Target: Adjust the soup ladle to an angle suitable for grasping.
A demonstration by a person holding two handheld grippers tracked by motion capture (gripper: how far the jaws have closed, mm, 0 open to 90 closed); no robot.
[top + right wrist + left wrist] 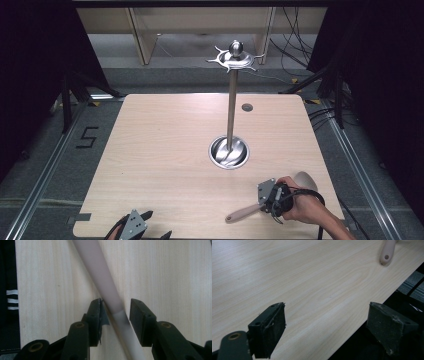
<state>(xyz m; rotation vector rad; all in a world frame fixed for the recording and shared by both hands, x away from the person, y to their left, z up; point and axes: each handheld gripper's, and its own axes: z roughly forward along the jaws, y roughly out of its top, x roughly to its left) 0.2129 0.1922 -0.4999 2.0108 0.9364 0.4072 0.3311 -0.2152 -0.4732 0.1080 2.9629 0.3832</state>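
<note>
A long utensil lies flat near the table's front right, its pinkish handle (244,213) pointing left and its pale rounded head (306,178) behind a hand. My right gripper (265,205) stands open straddling that handle; in the right gripper view the handle (100,270) runs between the jaws (116,312), against the left pad (96,315) and apart from the right one. My left gripper (159,224) hangs open at the table's front edge with nothing in it (325,325). The handle's end (386,252), with a hole in it, shows at the top right of the left gripper view.
A tall metal stand (231,100) rises from a round shiny base (228,152) at mid-table, with a ring of hooks (235,57) on top. A small dark grommet (247,107) sits behind it. The wooden table (160,145) ends just under my left gripper.
</note>
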